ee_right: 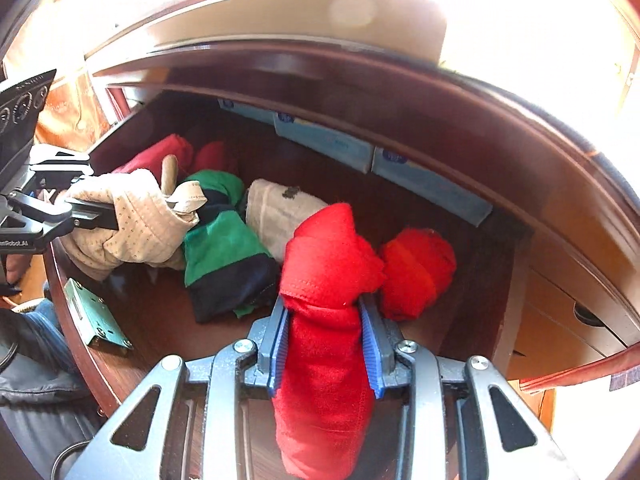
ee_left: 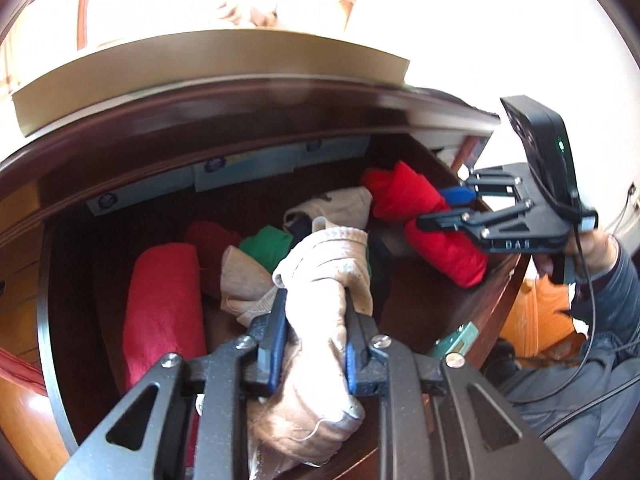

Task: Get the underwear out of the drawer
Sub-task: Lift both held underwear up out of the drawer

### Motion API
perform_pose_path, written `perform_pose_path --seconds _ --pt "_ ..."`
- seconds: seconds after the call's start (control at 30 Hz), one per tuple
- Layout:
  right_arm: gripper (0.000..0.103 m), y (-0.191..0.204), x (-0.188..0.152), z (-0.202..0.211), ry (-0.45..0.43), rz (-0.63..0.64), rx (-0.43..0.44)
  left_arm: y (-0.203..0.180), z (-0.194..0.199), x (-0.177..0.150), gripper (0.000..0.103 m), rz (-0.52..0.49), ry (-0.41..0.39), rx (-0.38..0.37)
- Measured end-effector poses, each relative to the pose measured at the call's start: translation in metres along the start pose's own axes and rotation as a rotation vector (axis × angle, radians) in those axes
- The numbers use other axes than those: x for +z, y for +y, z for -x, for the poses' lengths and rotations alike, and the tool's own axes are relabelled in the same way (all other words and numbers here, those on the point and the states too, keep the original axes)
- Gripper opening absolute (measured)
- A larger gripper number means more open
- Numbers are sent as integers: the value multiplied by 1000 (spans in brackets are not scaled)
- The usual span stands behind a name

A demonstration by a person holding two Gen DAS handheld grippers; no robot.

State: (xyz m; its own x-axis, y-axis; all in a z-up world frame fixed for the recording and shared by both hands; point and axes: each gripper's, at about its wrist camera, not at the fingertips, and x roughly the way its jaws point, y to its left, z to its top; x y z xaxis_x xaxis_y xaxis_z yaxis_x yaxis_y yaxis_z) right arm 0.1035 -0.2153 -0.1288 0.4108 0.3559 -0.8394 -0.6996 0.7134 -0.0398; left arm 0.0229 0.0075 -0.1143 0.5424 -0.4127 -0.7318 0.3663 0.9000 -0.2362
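Lifting two rolls at once: left gripper [ee_left: 312,336] jaws clamp beige underwear [ee_left: 320,280], right gripper [ee_right: 326,344] jaws clamp red underwear [ee_right: 324,264], both just above the drawer [ee_right: 168,320]. Left inside: green/navy pair [ee_right: 224,248], more red + beige rolls.

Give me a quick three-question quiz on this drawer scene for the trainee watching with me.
1. True or false: both grippers are closed on rolled garments.
2. Which gripper holds the red roll? A) left B) right C) neither
3. What colour is the roll in the left gripper?

Key:
1. True. The right gripper is also closed on cloth.
2. B.
3. Beige with small dots: the beige dotted roll. A green and navy roll and other rolls lie in the drawer.
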Motion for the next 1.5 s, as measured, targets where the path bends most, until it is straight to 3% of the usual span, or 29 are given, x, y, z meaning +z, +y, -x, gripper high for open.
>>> perform_pose_path --seconds 0.5,1.5 --pt "35 -9 -8 27 -176 -70 32 3 20 -4 20 57 -128 18" --pt "35 -2 -16 47 -365 -77 95 0 40 -2 20 56 -295 127"
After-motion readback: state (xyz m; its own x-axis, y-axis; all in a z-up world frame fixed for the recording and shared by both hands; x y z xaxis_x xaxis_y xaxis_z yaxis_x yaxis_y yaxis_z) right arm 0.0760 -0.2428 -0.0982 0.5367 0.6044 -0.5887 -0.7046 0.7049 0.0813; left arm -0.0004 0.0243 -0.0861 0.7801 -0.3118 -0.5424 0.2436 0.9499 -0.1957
